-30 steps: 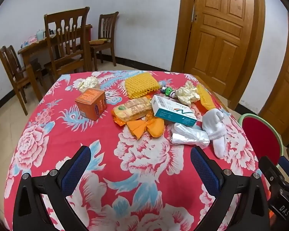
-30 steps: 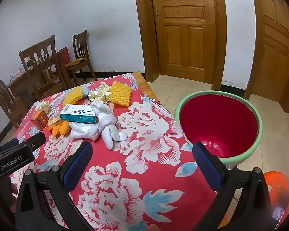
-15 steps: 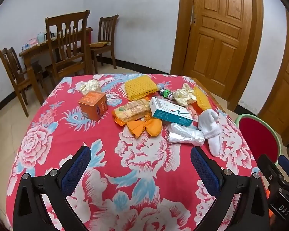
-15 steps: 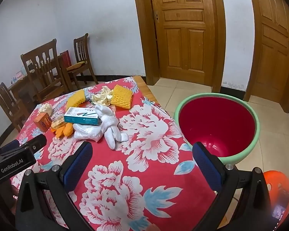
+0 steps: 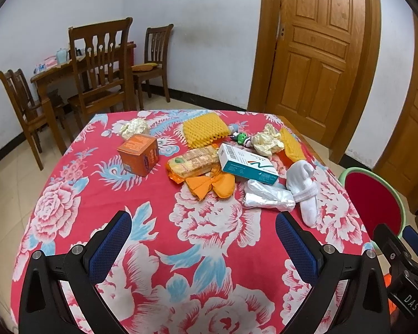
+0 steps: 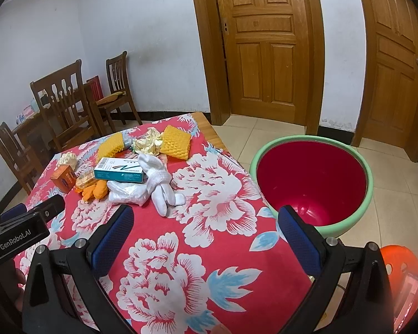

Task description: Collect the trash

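Trash lies across the far half of the red floral tablecloth (image 5: 142,211): an orange box (image 5: 138,154), a biscuit packet (image 5: 192,162), an orange wrapper (image 5: 211,185), a white-and-teal carton (image 5: 247,164), clear plastic (image 5: 267,197), white socks (image 5: 303,186), yellow foam nets (image 5: 206,129) and crumpled paper (image 5: 267,140). My left gripper (image 5: 203,239) hangs open and empty over the near cloth. My right gripper (image 6: 206,233) is open and empty too, above the table's right edge beside the red bin with a green rim (image 6: 311,183). The carton (image 6: 120,170) and socks (image 6: 158,178) lie ahead of it.
The bin stands on the tiled floor right of the table, with an orange stool (image 6: 403,275) near it. Wooden chairs (image 5: 100,66) and a side table stand at the back left. Two wooden doors (image 6: 267,47) are behind.
Both grippers have risen and drawn back from the trash a little, so the table and items sit lower and smaller in view. Nothing on the table has moved.
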`<move>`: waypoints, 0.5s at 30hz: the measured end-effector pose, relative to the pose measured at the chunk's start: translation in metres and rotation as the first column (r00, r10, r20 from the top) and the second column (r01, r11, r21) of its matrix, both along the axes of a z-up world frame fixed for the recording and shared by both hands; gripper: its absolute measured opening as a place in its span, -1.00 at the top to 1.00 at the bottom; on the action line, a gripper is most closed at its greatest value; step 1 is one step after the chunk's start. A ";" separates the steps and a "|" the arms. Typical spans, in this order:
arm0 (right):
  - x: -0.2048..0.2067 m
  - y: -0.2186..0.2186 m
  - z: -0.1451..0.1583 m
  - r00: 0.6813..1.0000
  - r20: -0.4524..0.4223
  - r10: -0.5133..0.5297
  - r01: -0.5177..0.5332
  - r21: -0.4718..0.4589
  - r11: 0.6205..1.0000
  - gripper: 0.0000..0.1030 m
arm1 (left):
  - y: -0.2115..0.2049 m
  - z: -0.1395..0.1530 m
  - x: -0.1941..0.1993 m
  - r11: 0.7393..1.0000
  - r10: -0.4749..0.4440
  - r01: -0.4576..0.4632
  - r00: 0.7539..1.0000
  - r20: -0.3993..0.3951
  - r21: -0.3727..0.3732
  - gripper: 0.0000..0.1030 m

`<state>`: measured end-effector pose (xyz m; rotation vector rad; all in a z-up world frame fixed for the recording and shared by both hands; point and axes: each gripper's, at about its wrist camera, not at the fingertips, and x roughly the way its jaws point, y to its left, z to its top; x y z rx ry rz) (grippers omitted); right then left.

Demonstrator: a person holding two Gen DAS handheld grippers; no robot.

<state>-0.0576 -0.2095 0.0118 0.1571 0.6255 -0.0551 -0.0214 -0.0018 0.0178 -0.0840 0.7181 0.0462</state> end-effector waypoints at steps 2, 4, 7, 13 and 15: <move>0.000 0.000 0.000 1.000 0.001 0.001 -0.001 0.000 1.000 -0.97 | 0.000 0.000 0.000 1.000 0.000 0.000 1.000 0.000 -0.001 -1.00; 0.000 0.000 -0.001 1.000 0.002 0.001 -0.001 -0.002 1.000 -0.97 | 0.001 0.001 0.000 1.000 0.001 -0.001 1.000 0.001 -0.001 -1.00; -0.002 0.000 0.000 1.000 0.003 0.000 0.000 -0.001 1.000 -0.97 | 0.001 0.000 0.000 1.000 0.000 0.000 1.000 0.002 0.000 -1.00; -0.001 0.000 -0.001 1.000 0.003 0.000 0.000 0.001 1.000 -0.97 | 0.001 0.000 0.000 1.000 -0.001 0.001 1.000 0.002 0.000 -1.00; -0.002 -0.001 0.000 1.000 0.003 0.000 0.000 0.000 1.000 -0.97 | 0.001 0.000 -0.001 1.000 -0.002 0.002 1.000 0.002 0.000 -1.00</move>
